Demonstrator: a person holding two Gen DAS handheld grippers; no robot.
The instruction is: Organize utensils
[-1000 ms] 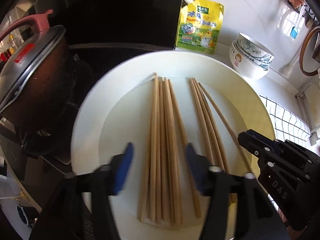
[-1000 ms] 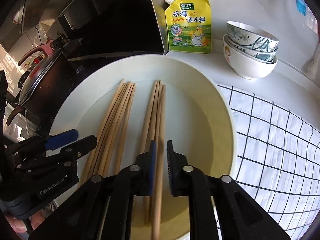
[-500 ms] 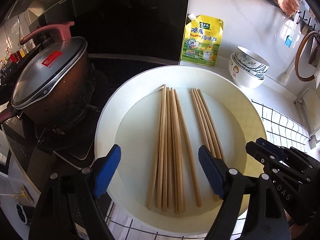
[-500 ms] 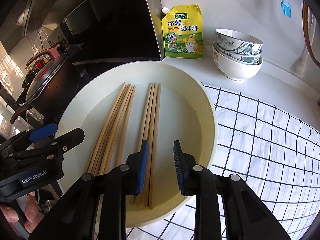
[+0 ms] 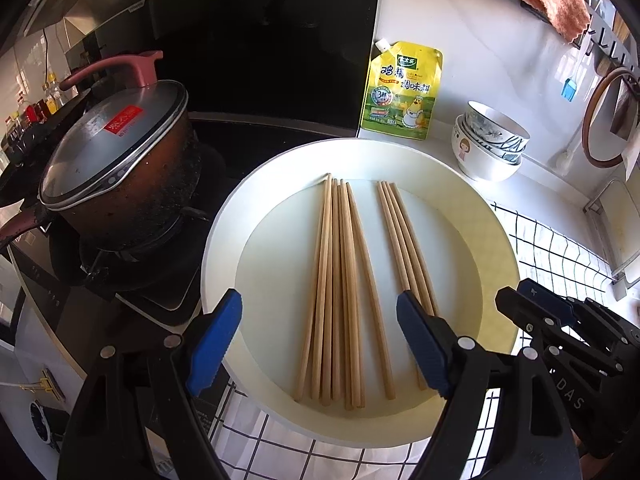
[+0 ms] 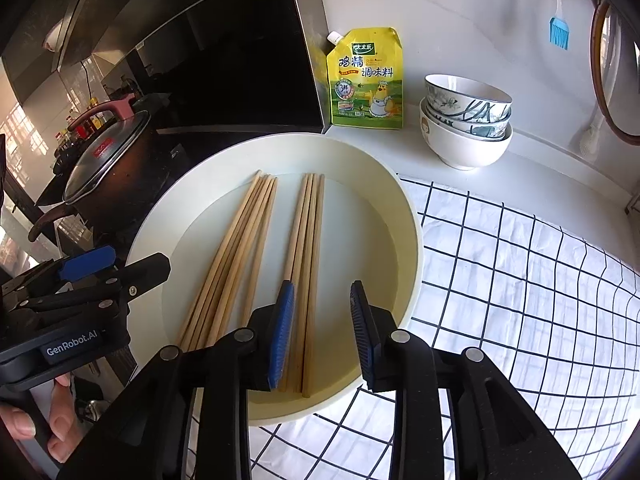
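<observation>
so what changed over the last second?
Both tools pulled back and up from the plate. The right tool let go of the right chopstick bundle; its jaws are opening, clear of the sticks. The left tool widened above the left chopstick bundle, gripping nothing. Pot, bowls and pouch unchanged.

You have one white plate (image 5: 496,240) with two bundles of wooden chopsticks: a left bundle (image 5: 338,292) of about six, though the overlap makes that count uncertain, and a right bundle (image 5: 404,248) of four. You have one yellow seasoning pouch (image 5: 402,90), three stacked bowls (image 5: 486,146), one lidded pot (image 5: 116,160), one blue brush (image 6: 559,28), one checked cloth (image 6: 520,280), and two grippers, left (image 5: 320,344) and right (image 6: 322,332).
</observation>
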